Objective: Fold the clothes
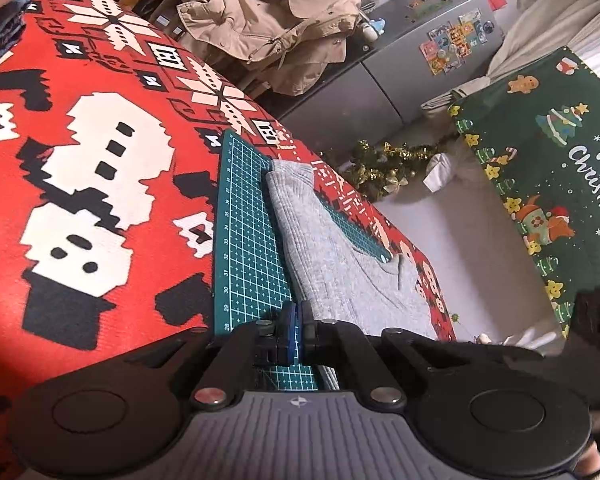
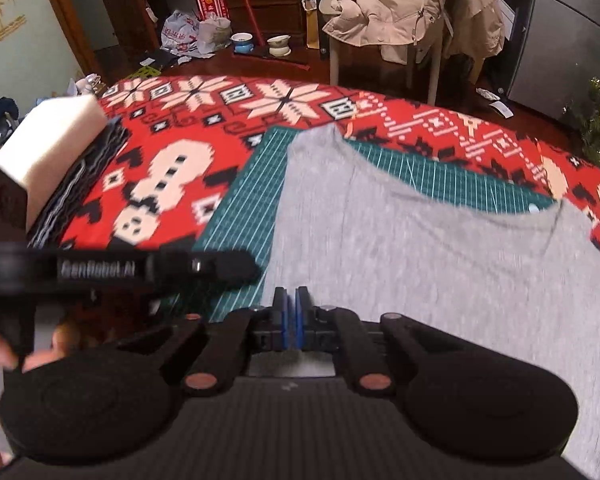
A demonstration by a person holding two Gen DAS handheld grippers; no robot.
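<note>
- Left gripper [image 1: 296, 312]: jaws closed, blue pads together, nothing visibly held; it sits over the garment's near-left edge.
- Right gripper [image 2: 291, 300]: jaws nearly closed, empty, above the cloth.
- Grey garment [image 2: 420, 248]: lies flat across the green cutting mat [image 2: 244, 200] on the red patterned tablecloth [image 2: 172, 160]. Soft, light, ribbed knit; probably limp, so best pinched at a hem corner or edge.
</note>
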